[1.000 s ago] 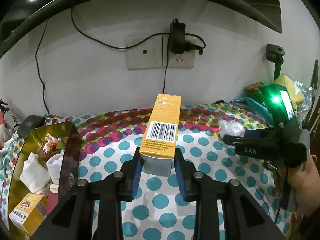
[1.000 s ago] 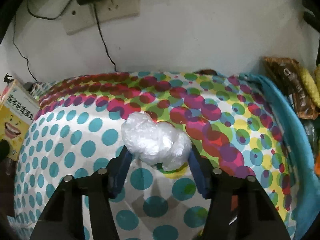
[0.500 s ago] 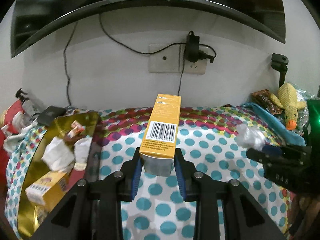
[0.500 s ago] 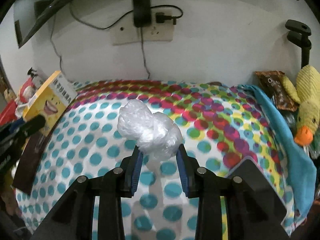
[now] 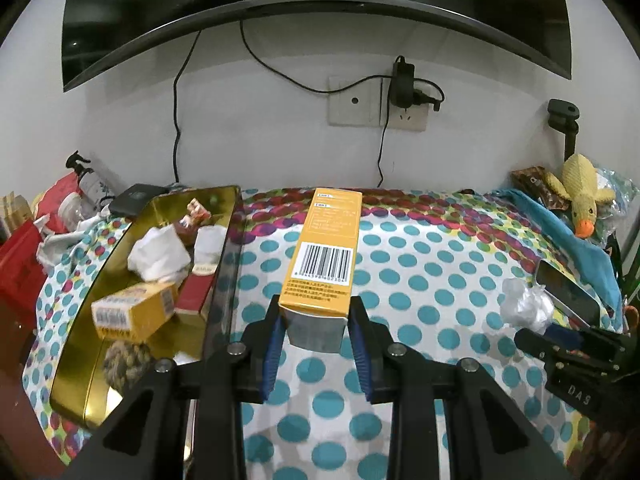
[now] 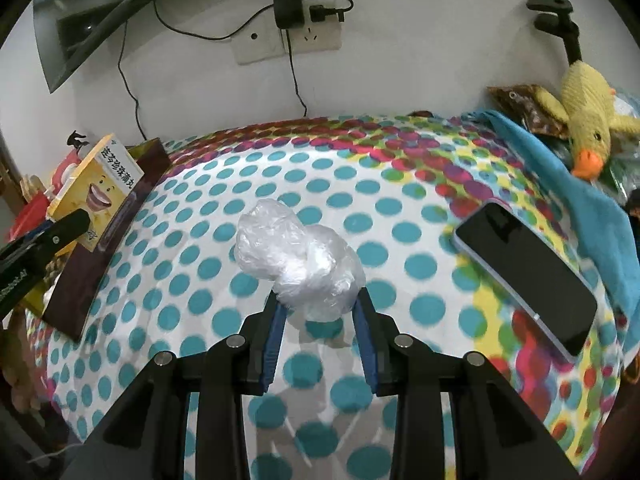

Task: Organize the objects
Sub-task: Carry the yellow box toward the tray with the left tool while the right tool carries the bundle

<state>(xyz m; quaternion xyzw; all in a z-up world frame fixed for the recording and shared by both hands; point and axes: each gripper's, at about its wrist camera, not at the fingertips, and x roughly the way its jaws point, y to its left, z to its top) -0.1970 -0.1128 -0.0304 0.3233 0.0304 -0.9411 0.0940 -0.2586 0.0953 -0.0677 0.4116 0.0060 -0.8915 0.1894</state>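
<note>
The left gripper (image 5: 315, 332) is closed on an orange box (image 5: 324, 256), its 2 blue pads pressed against the near end while the box juts forward and upward with the barcode face up, above the polka-dot cloth (image 5: 420, 272). Just to the left of this gripper lies a gold tin (image 5: 76, 360), open, with crumpled white paper (image 5: 160, 254), a small yellow carton (image 5: 134, 314), a red packet and a rope ball inside it. The right gripper (image 6: 320, 326) is clamped on a crumpled wad of clear plastic (image 6: 298, 264), which bulges up and forward out of the pads, clear of the cloth. To the right of this gripper a phone (image 6: 524, 280) lies flat on the cloth with its dark screen up, and beyond it, at the far right by the wall, sits a yellow duck toy (image 6: 588, 108) above a blue towel (image 6: 592, 208). Straight ahead of both grippers the wall carries a socket with a black adapter (image 5: 402, 84) plugged in.
</note>
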